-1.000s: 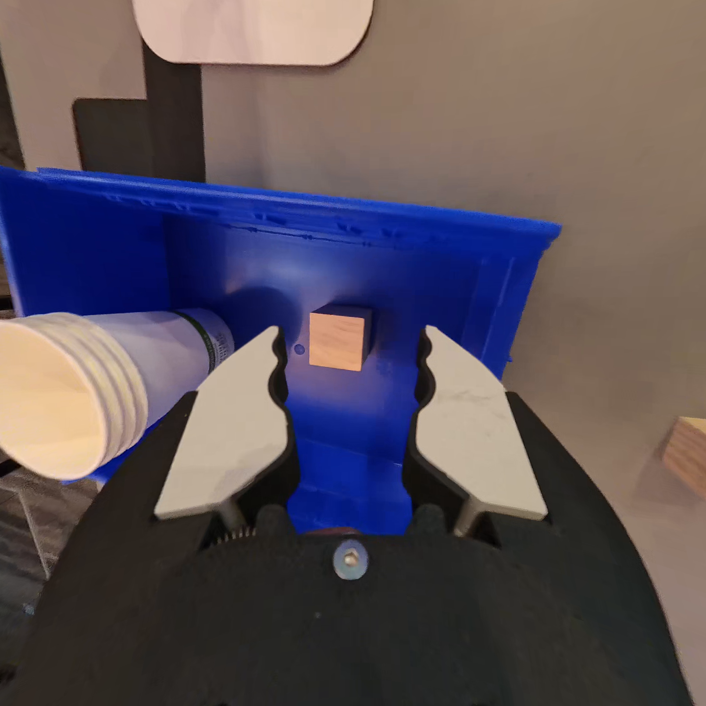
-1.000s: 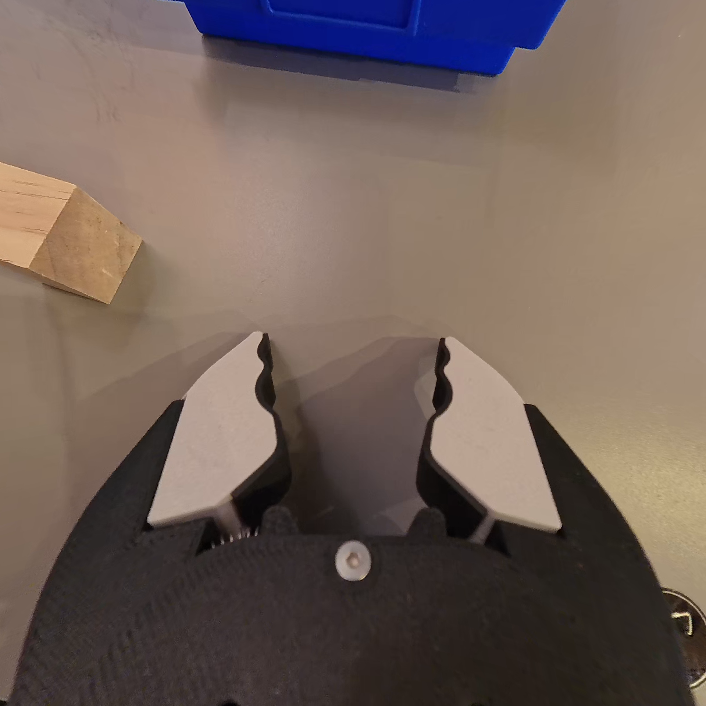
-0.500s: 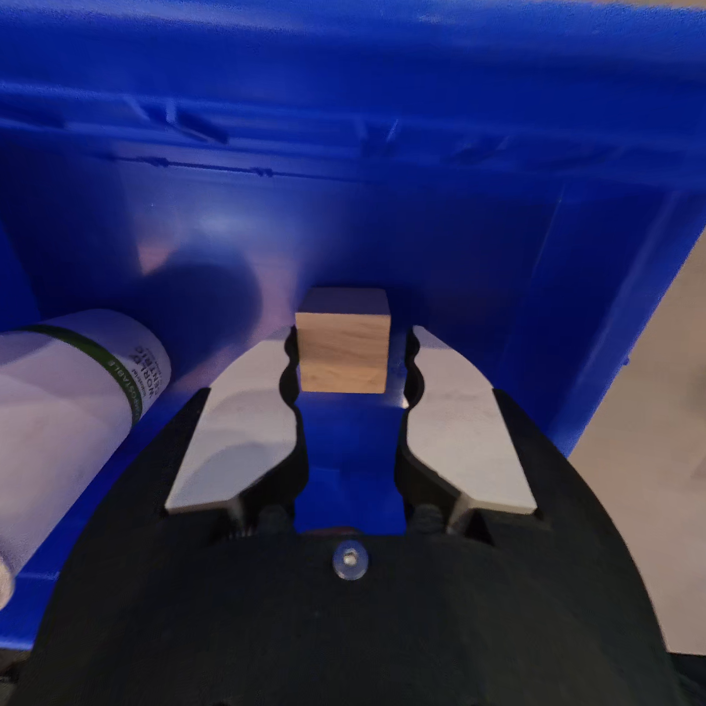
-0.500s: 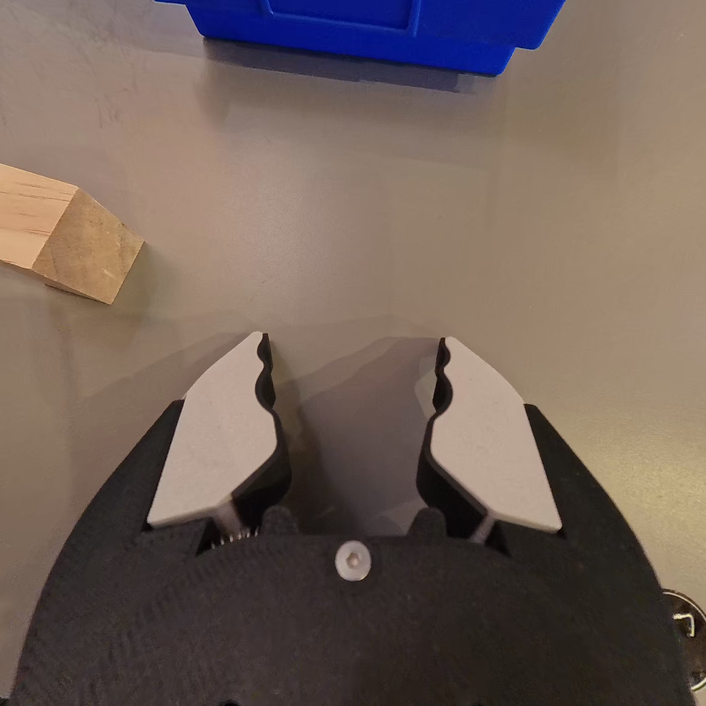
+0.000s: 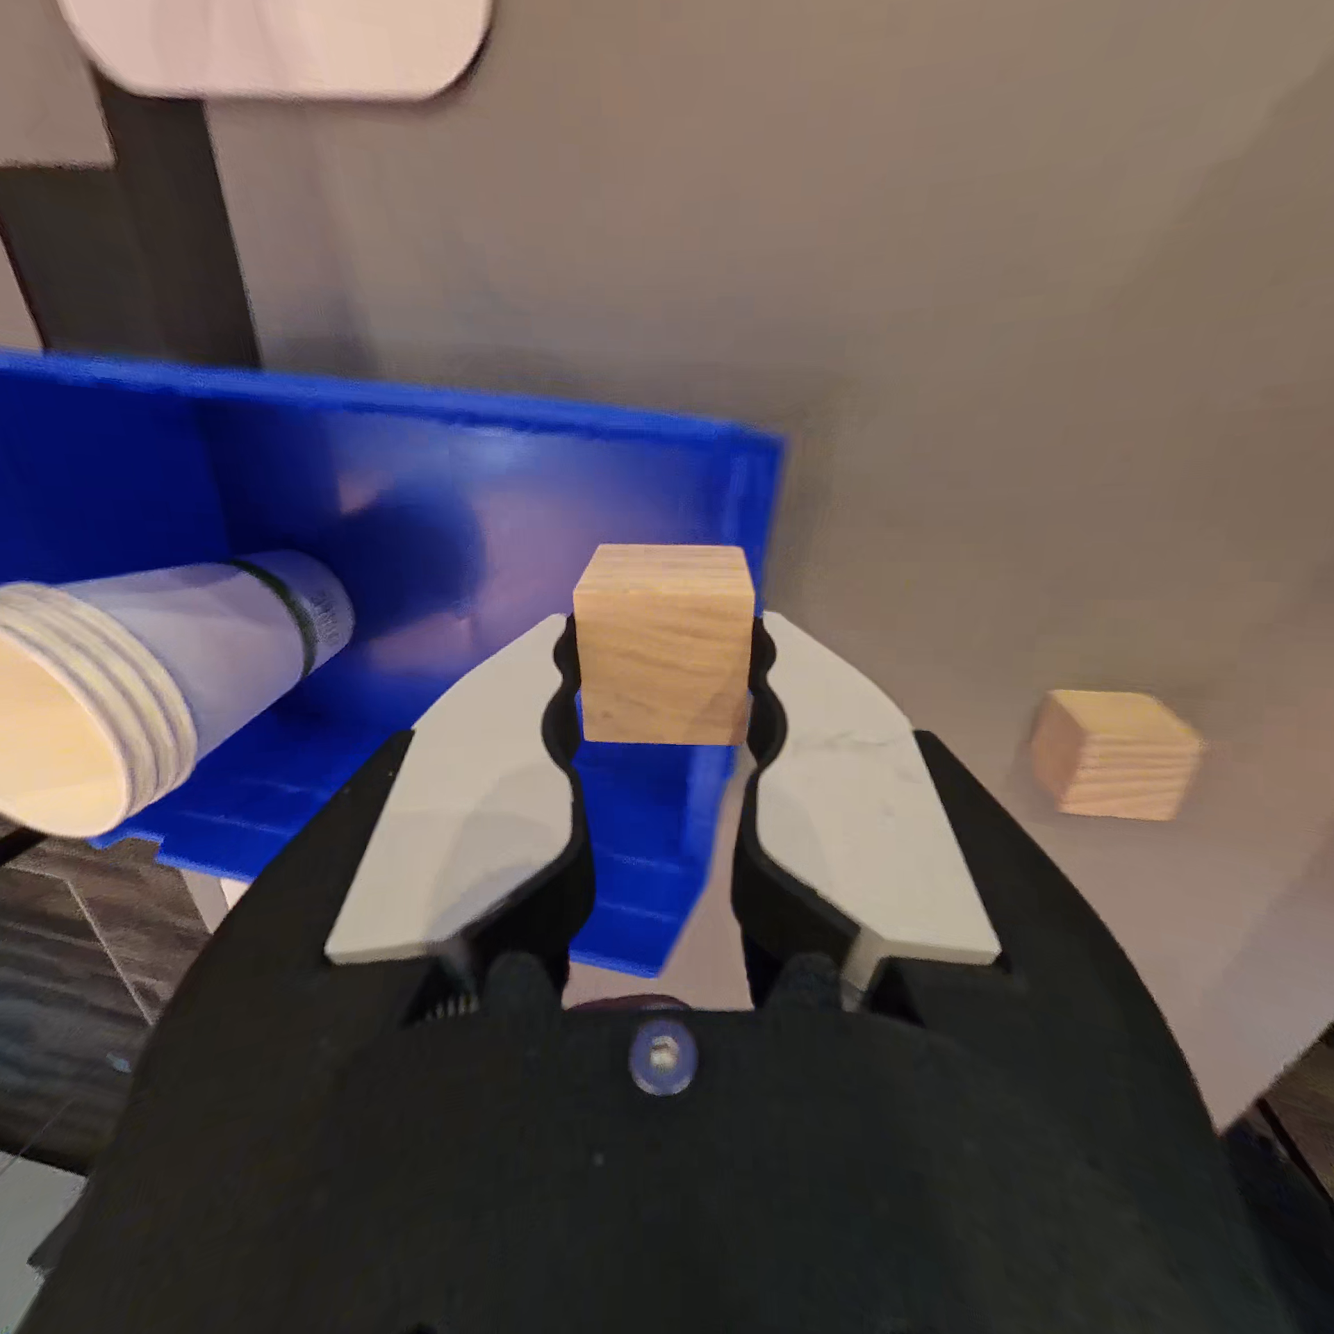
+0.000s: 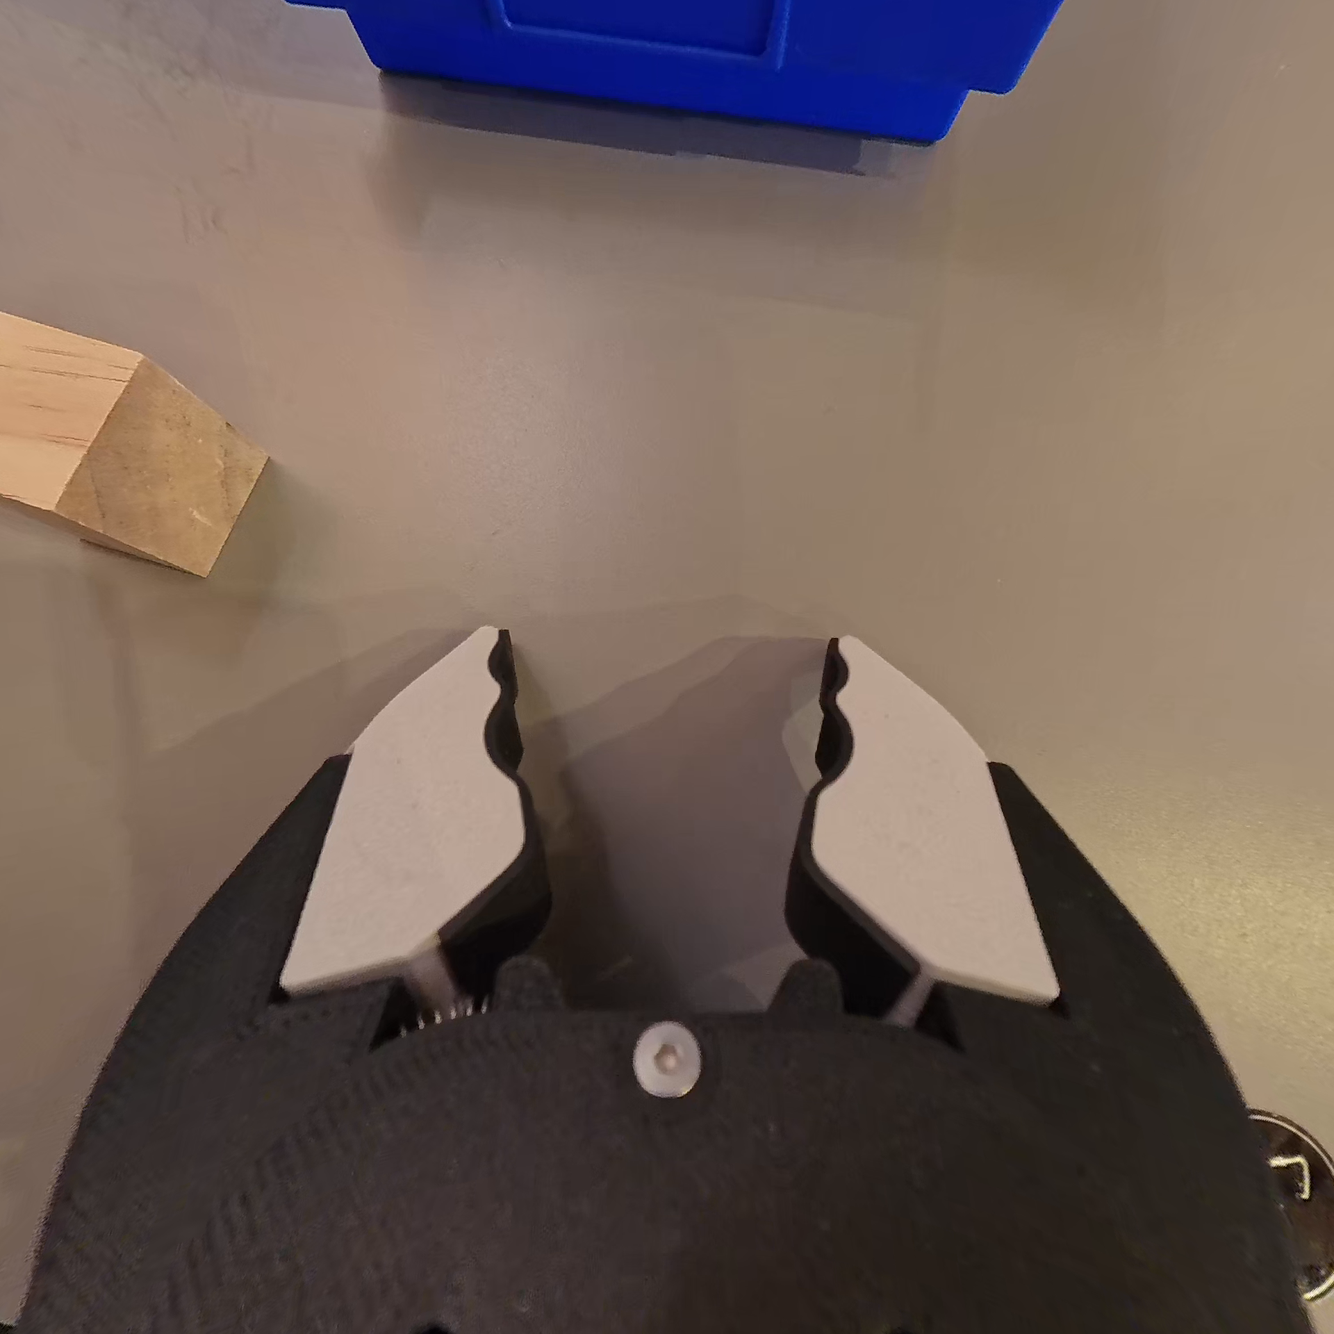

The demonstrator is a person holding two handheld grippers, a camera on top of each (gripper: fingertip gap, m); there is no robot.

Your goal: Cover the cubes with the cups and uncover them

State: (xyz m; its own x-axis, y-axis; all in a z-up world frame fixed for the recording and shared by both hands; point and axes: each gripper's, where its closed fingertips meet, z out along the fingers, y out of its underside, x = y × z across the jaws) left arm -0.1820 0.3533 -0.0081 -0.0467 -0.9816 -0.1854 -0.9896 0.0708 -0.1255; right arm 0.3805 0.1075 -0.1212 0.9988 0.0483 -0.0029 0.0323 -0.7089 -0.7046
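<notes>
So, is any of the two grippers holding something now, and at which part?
The left gripper holds a wooden cube, its fingertips pressing the cube's two opposite side faces. The right gripper is open and holds nothing.

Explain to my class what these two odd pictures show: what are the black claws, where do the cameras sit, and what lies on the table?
There is no robot here. A person holds a two-fingered tool in each hand, and a camera on each tool looks forward along its grey fingers.

In the left wrist view, the left hand-held gripper is shut on a wooden cube, held up clear of the blue bin. A stack of paper cups lies on its side in that bin. A second wooden cube rests on the grey table.

In the right wrist view, the right hand-held gripper is open and holds nothing. It points at bare table, with that second cube to its left and the bin beyond.
</notes>
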